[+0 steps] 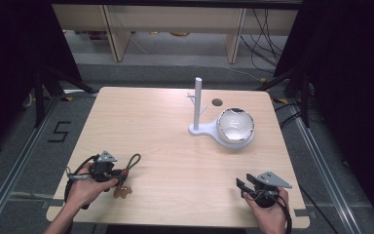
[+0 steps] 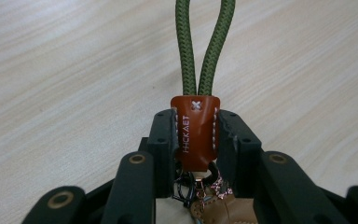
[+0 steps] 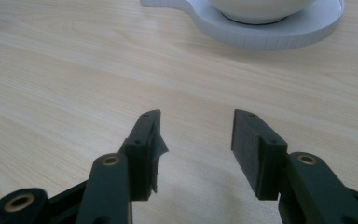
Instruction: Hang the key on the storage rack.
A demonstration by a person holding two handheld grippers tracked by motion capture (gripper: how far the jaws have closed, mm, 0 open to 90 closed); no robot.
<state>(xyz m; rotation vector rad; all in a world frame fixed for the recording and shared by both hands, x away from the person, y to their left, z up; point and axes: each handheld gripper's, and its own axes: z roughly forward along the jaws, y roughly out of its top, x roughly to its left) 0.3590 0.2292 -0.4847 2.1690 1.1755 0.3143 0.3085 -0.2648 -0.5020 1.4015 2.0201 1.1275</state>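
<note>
A keychain lies at the table's near left: a green cord loop (image 1: 134, 161) joined by a brown leather tab (image 2: 195, 130), with a small tan boot charm (image 1: 123, 191) below it. My left gripper (image 1: 119, 174) is shut on the leather tab (image 1: 125, 172), its jaws pressing both sides; the cord loop (image 2: 205, 46) runs away ahead over the wood. A white stand (image 1: 197, 105) with an upright post and small pegs rises at the back right, its base (image 3: 279, 35) carrying a white bowl (image 1: 234, 125). My right gripper (image 1: 240, 184) rests open at the near right, with nothing between its fingers (image 3: 144, 140).
The light wooden table (image 1: 175, 156) has a round cable hole (image 1: 217, 102) behind the stand. Wide bare wood separates the two grippers and the stand. Dark frames, floor cables and shelving surround the table.
</note>
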